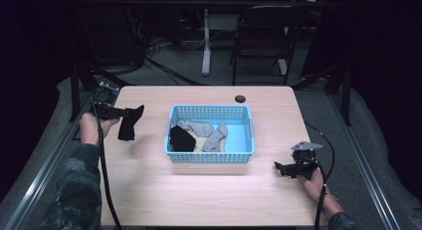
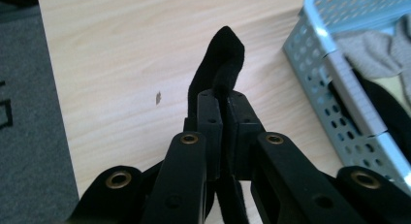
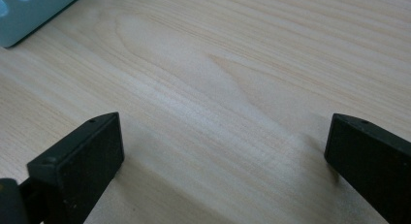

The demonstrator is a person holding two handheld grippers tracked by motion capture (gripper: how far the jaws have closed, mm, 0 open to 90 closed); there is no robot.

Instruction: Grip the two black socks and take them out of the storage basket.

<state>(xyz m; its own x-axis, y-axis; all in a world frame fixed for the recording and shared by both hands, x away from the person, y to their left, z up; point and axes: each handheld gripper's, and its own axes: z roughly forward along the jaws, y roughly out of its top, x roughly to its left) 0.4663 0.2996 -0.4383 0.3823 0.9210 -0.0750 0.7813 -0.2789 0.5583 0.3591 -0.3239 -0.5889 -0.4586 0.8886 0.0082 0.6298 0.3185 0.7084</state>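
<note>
Pale wooden bench, light blue perforated plastic basket at centre. Left gripper fingers clenched on black fabric sock; right gripper fingers spread apart above bare wood

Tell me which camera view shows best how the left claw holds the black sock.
The left gripper view: the left claw is close up there, its jaws shut on a fold of the black sock, which stands up above the table. The high view shows the sock small, hanging from that claw left of the blue basket. The right gripper view gives bare table wood.
</note>
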